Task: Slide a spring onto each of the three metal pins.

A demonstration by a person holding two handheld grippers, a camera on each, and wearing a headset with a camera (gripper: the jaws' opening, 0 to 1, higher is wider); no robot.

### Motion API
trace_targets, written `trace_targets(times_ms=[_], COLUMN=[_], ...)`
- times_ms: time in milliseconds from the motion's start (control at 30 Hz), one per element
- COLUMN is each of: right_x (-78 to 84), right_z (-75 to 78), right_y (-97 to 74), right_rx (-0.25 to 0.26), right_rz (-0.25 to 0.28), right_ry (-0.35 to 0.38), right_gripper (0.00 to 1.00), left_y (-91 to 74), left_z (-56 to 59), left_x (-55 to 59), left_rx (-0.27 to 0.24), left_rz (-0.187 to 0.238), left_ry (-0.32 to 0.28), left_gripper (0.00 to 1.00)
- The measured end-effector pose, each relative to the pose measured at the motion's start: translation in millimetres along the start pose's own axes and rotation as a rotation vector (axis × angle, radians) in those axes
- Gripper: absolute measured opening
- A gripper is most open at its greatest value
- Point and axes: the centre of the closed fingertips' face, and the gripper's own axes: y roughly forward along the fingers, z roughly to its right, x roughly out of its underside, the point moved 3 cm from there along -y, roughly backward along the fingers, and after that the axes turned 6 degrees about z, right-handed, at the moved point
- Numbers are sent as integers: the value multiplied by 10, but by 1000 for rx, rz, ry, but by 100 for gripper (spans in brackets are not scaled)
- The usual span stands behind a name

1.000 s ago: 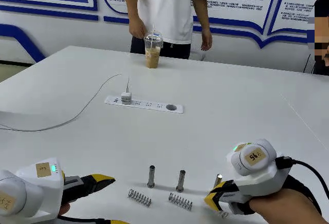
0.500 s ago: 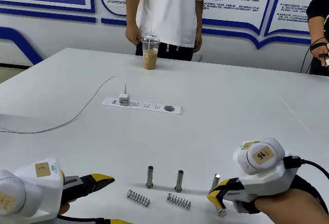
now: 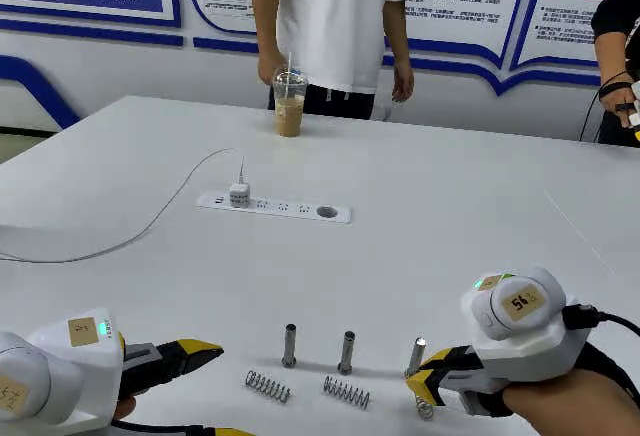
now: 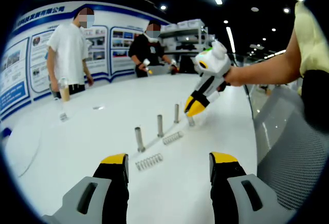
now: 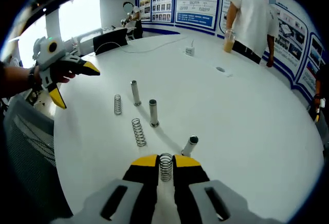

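Three metal pins stand upright in a row on the white table: left pin [image 3: 289,344], middle pin [image 3: 347,351], right pin [image 3: 417,354]. Two springs lie in front of them, one [image 3: 268,386] by the left pin and one [image 3: 346,391] by the middle pin. My right gripper [image 3: 420,388] is shut on a third spring [image 5: 165,166], held just in front of the right pin [image 5: 189,145]. At the lower left my left gripper [image 3: 212,392] stands open and holds nothing, short of the left pin [image 4: 139,139] and the nearest spring [image 4: 149,161].
A white power strip [image 3: 274,206] with a plugged-in charger and cable lies mid-table. An iced coffee cup [image 3: 289,102] stands at the far edge, where a person in a white shirt [image 3: 335,16] stands. Bare tabletop [image 3: 450,226] lies beyond the pins.
My right gripper has shifted slightly right while keeping the spring beside the right pin. The left gripper has stayed put. The head camera tilted a little.
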Motion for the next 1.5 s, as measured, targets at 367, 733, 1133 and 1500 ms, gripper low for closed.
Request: trace_targets(times_ms=[367,733,1133,1500], right_x=[7,-45,-177,-304], right_z=[16,11,0,18], right_y=[-55,-146,-263,-359], right_rx=[5,9,13,22], right_rz=[10,45,109,158], right_ry=[11,23,42,45], right_gripper=[12,12,12,12], left_y=[-5,-4,-23,-26], left_z=[11,16,35,29], left_x=[-12,-23,-24,-27], left_rx=[-1,0,-4,-9], left_rz=[0,1,1,3], left_ry=[2,6,7,6], left_gripper=[65,65,65,65])
